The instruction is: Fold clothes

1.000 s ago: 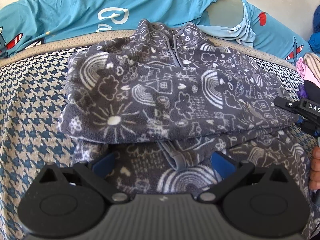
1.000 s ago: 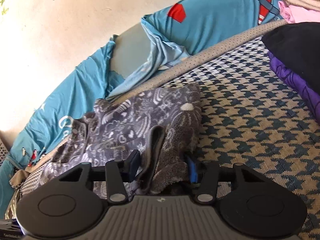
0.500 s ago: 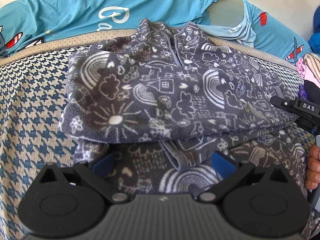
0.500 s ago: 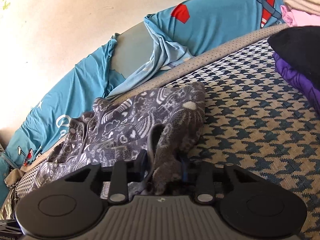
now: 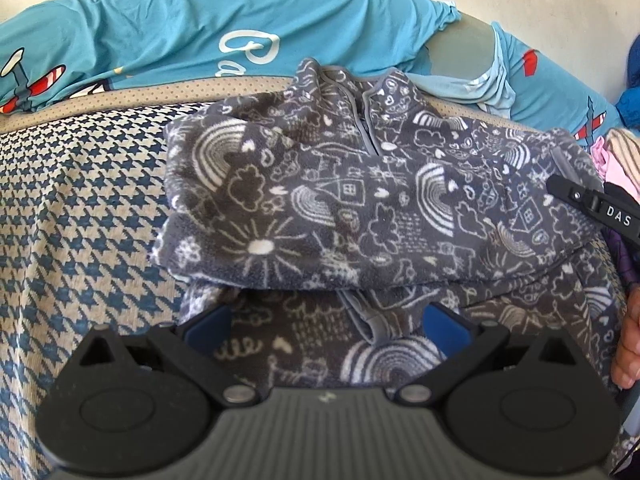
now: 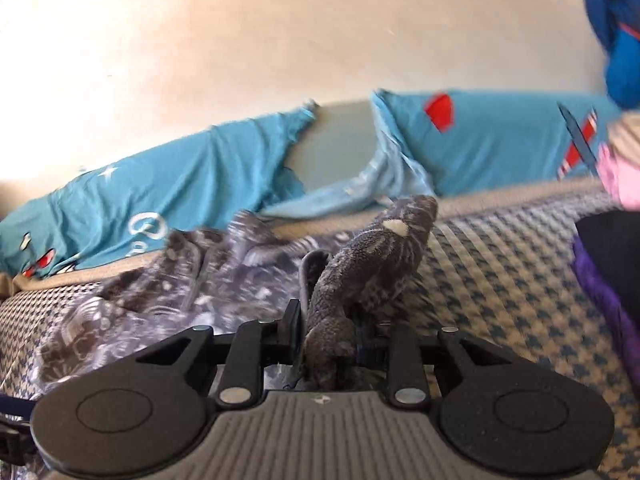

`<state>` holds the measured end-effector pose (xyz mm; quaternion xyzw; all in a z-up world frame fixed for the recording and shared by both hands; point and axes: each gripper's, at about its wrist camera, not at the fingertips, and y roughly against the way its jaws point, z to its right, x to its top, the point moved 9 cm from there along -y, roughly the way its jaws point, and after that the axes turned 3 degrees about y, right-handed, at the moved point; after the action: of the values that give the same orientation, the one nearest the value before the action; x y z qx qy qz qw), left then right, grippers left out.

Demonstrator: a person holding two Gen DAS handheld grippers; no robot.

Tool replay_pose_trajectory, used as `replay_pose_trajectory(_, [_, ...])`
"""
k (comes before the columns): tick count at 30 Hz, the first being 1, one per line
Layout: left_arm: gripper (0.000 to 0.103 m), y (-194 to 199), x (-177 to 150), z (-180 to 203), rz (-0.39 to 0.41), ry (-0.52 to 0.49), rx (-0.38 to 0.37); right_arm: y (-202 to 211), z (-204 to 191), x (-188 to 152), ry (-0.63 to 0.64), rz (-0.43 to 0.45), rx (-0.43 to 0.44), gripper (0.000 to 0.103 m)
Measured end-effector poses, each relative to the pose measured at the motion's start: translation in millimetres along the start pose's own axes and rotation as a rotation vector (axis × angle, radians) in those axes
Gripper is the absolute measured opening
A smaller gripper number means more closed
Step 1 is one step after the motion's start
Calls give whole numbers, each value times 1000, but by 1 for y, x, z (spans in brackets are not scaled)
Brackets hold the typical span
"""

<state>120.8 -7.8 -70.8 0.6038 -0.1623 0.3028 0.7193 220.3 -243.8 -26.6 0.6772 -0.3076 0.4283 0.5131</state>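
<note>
Fleece jacket (image 5: 360,216), grey with white doodle print, lies on the houndstooth bed cover (image 5: 80,220), one part folded across the body. Right gripper (image 6: 328,340): jaws narrow and closing, a bunched sleeve end (image 6: 372,264) clamped between them and raised off the cover. Left gripper (image 5: 324,324): jaws wide, hovering over the near hem, nothing gripped. Judged progress: partial; the sleeve fold and final halving remain. Turquoise printed bedding (image 5: 200,28) lines the pale wall (image 6: 240,60); other garments (image 6: 608,272) are stacked at right.
</note>
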Motion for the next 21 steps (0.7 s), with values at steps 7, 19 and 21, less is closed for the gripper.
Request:
replay_pose_trajectory(7, [103,22,11,-8,94,-13,26,10,-41,17,83,65,29,24])
replay_pose_trajectory(19, [103,48,13,-72,156,151,82,13,-142,26,309,153,127,23])
replay_pose_trajectory(21, [103,52,12,-87,166,182,100,13,-163,24,361,168,148,22])
